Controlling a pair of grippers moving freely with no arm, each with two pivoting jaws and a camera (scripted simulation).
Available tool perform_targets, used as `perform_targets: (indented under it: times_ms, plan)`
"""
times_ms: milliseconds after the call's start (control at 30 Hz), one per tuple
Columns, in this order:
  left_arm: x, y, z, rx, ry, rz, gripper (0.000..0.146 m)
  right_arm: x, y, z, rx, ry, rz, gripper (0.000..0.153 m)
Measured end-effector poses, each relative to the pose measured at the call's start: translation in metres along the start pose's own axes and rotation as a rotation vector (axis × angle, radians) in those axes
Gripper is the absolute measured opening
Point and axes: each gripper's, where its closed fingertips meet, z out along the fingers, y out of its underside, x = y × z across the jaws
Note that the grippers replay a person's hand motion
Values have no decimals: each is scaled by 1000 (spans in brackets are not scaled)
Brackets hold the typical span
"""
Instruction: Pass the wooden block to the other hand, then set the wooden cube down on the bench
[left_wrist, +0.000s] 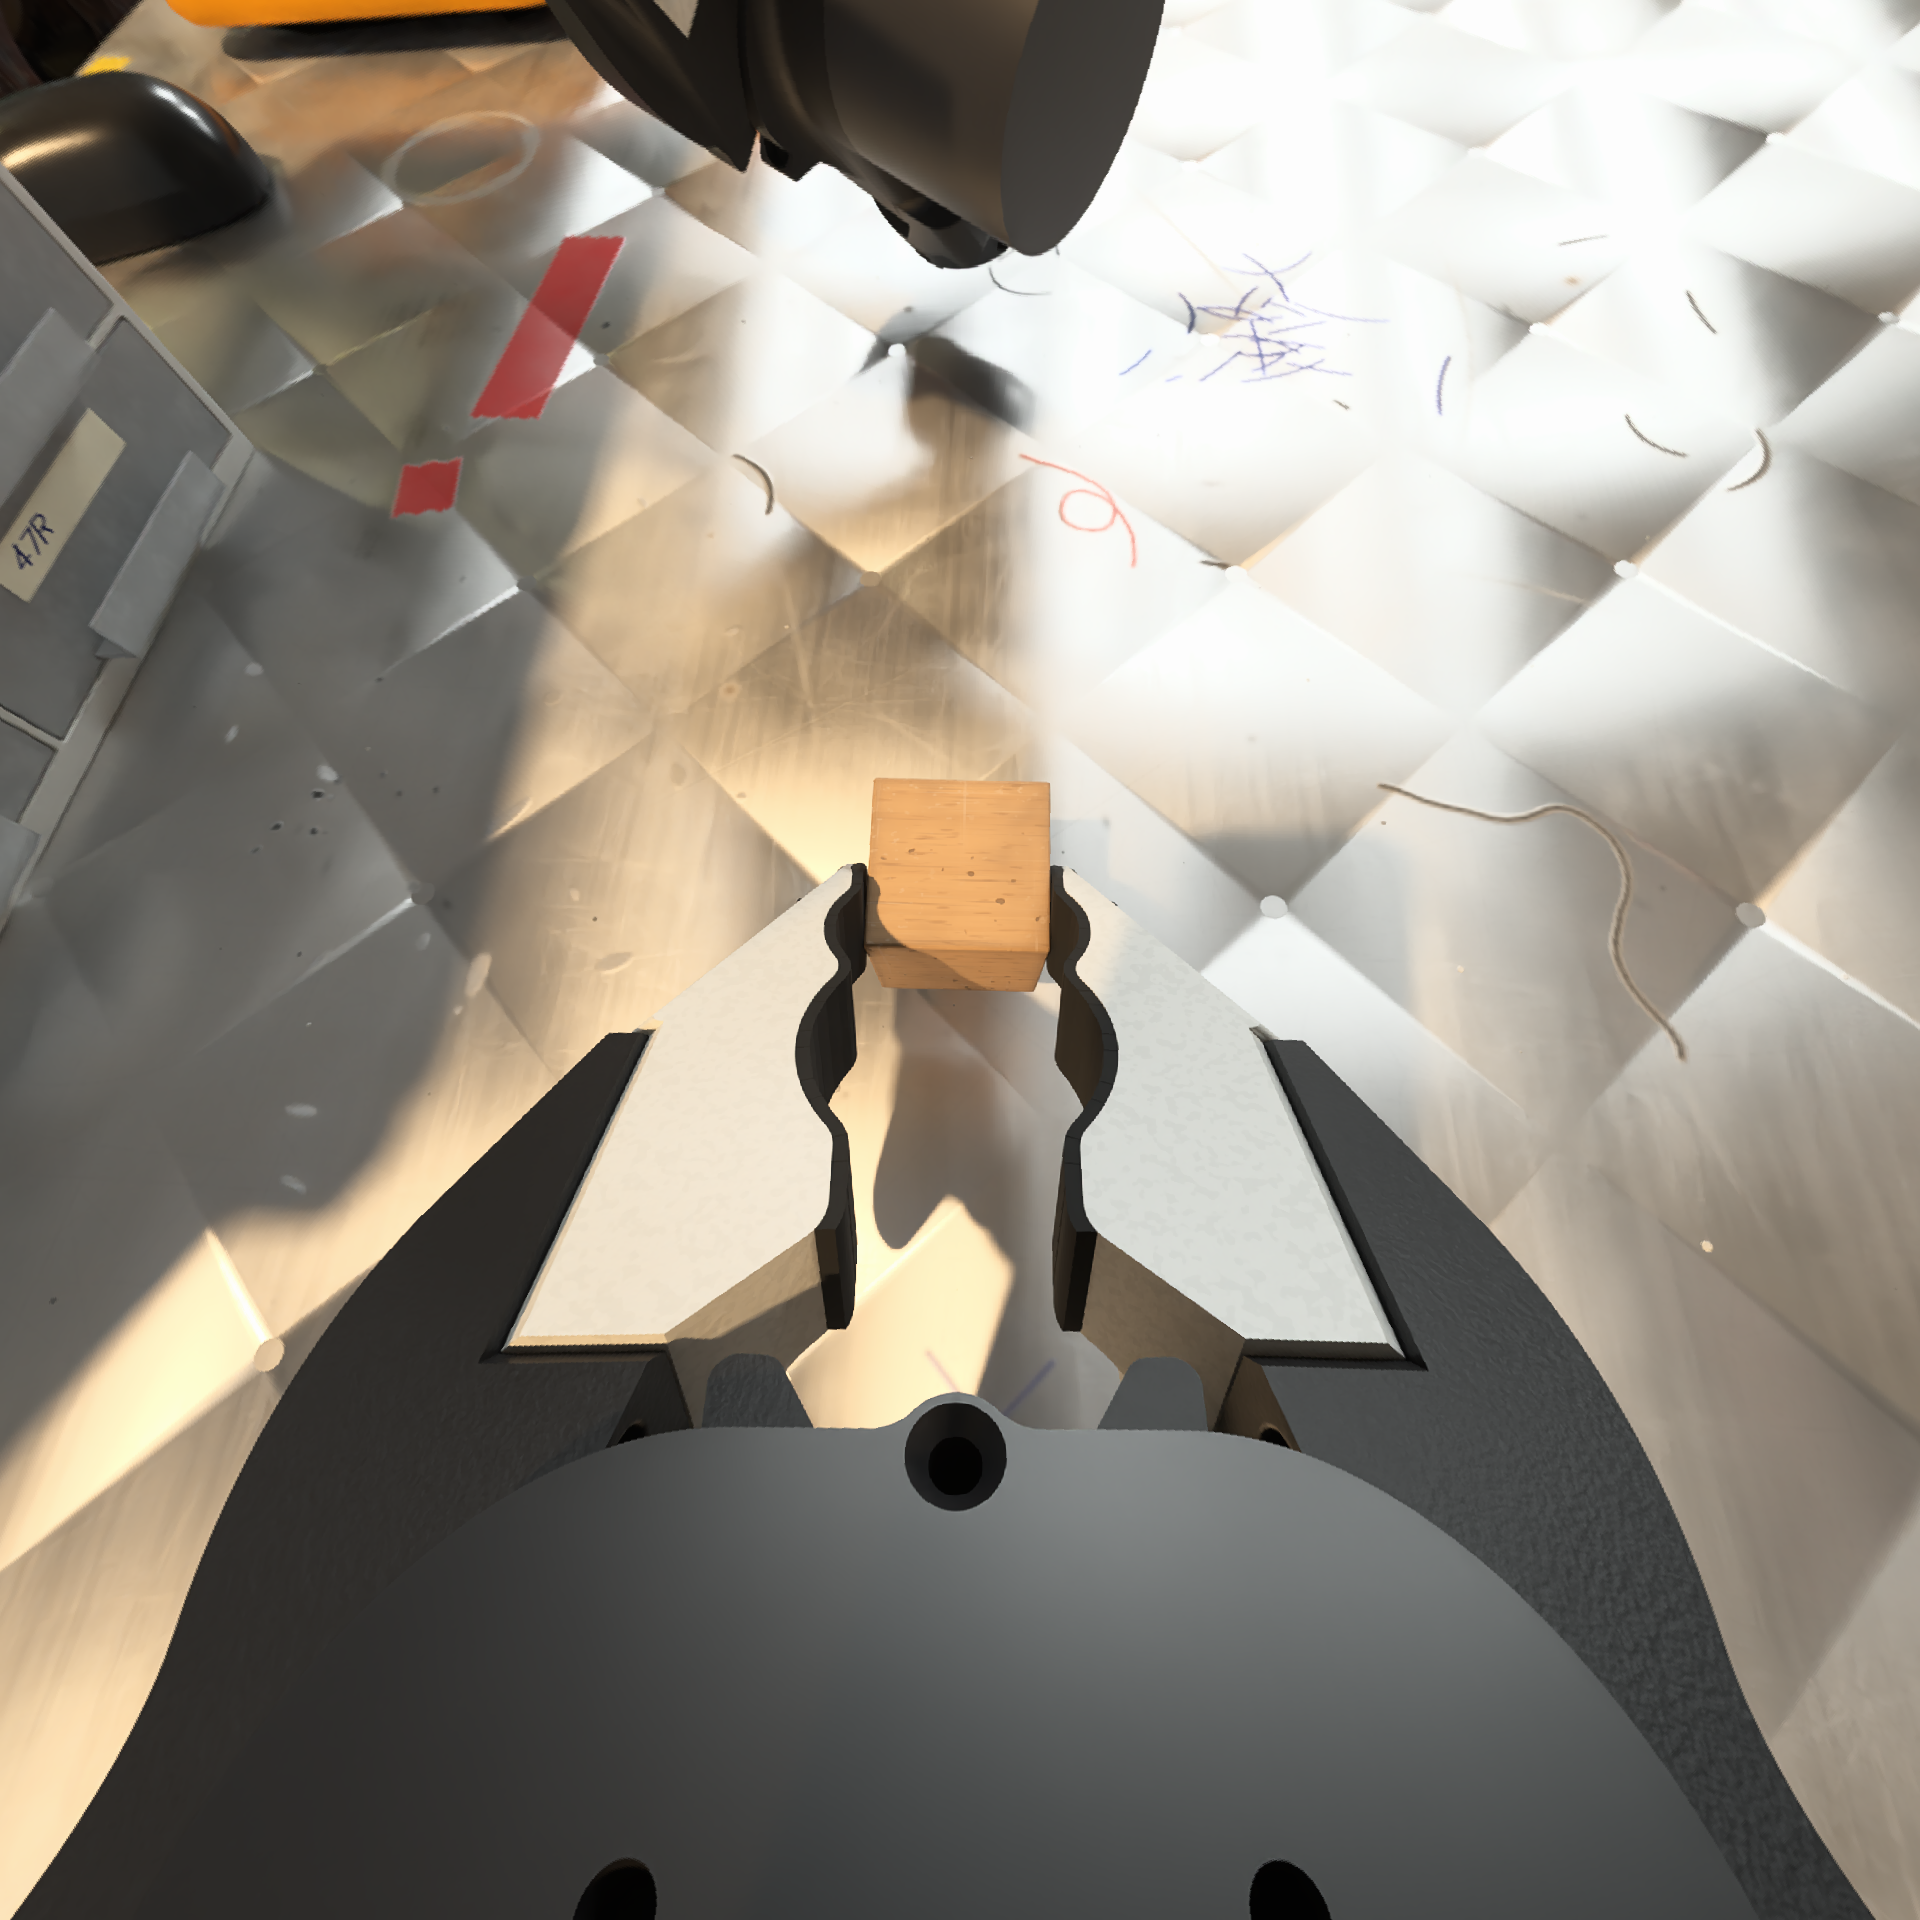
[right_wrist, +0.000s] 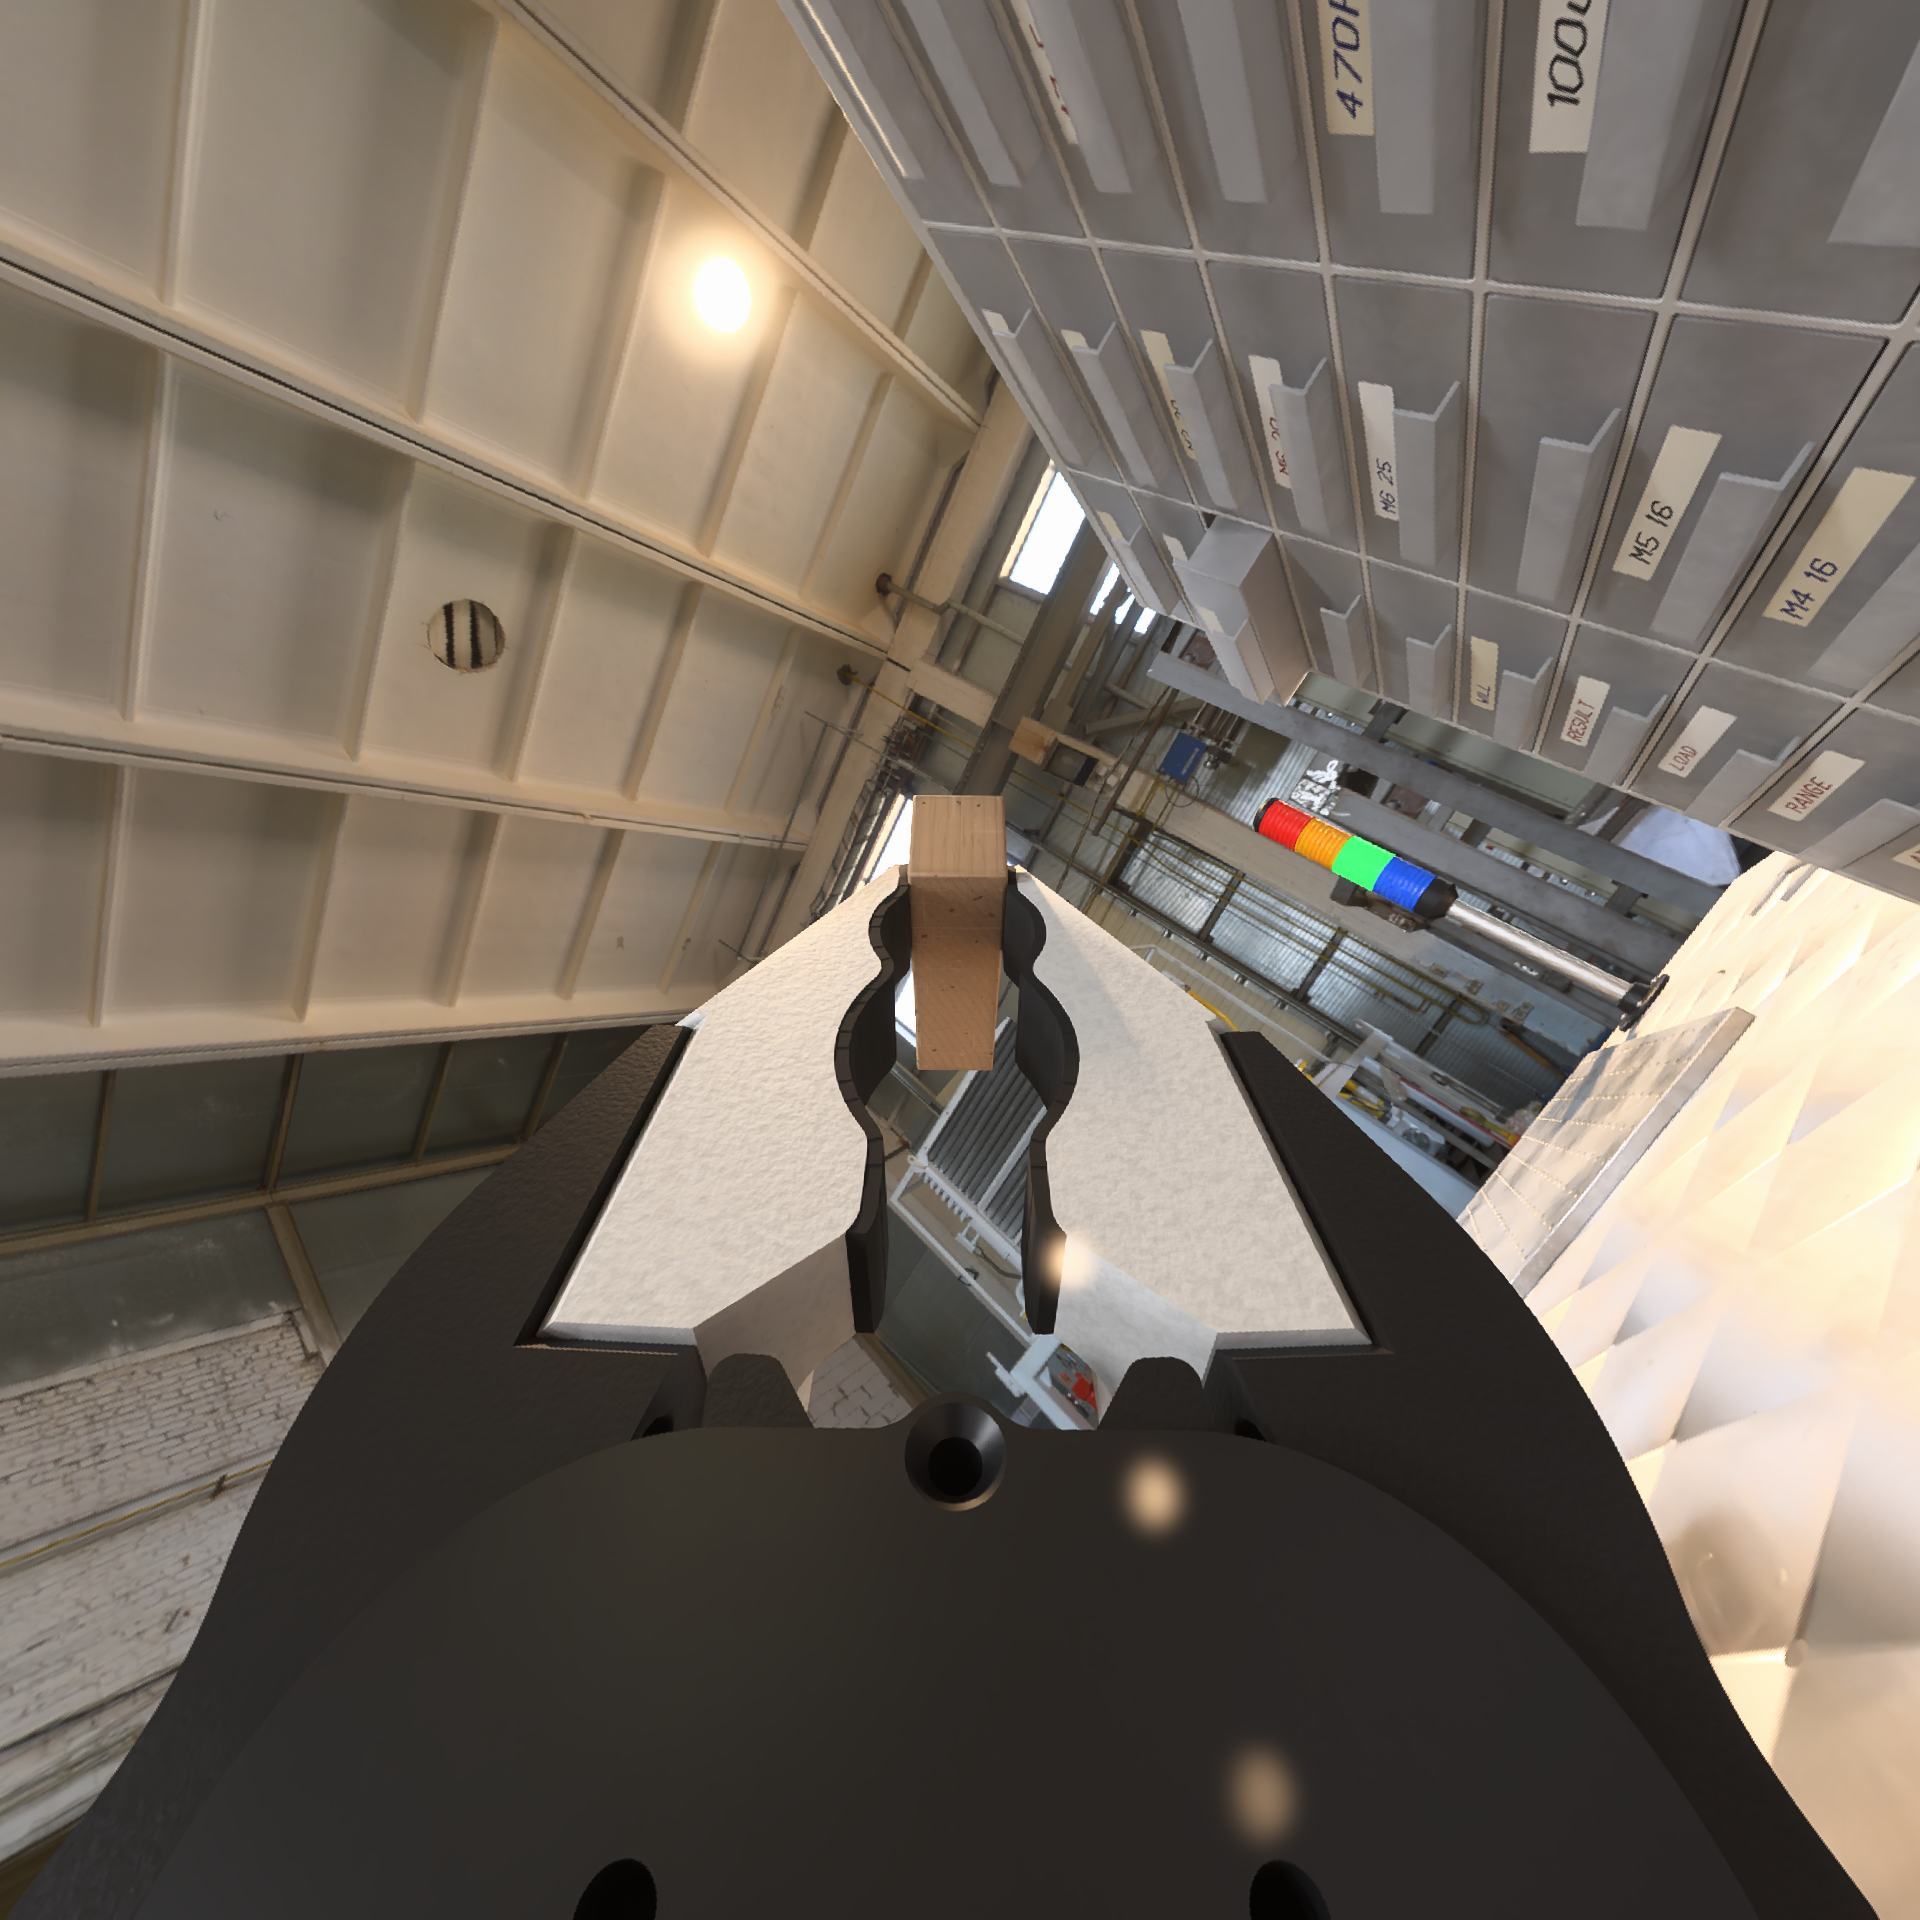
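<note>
My left gripper (left_wrist: 958, 906) is shut on a small light wooden cube (left_wrist: 961, 883), pinched by its sides between the fingertips over the shiny quilted metal bench (left_wrist: 1455, 675). I cannot tell how high above the bench it is. My right gripper (right_wrist: 956, 899) is shut on a longer pale wooden block (right_wrist: 954, 935), which sticks out past the fingertips and runs back between the fingers. This gripper points up toward the ceiling. Its dark body (left_wrist: 935, 104) shows at the top of the left wrist view, above the bench.
A grey drawer cabinet (left_wrist: 62, 520) with labelled drawers stands at the bench's left edge and also fills the upper right of the right wrist view (right_wrist: 1455, 364). A black rounded object (left_wrist: 125, 156), red tape strips (left_wrist: 545, 327) and a thin string (left_wrist: 1558, 831) lie on the bench. A coloured signal tower (right_wrist: 1345, 857) stands beyond.
</note>
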Motion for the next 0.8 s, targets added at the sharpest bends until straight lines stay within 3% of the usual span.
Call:
perform_targets:
  times_ms: [367,467,633,800]
  plan:
    - [4,10,4,-77,-23,37,34,4,-2,-2,11,16,13,16]
    - [12,18,6,-160,-49,61,34,4,0,-3,-11,68,-40,16]
    - [17,15,11,-153,-97,6,34,7,3,1,-54,139,-130,16]
    - [29,11,16,-152,-87,-1,34,2,-2,-1,-29,97,-95,16]
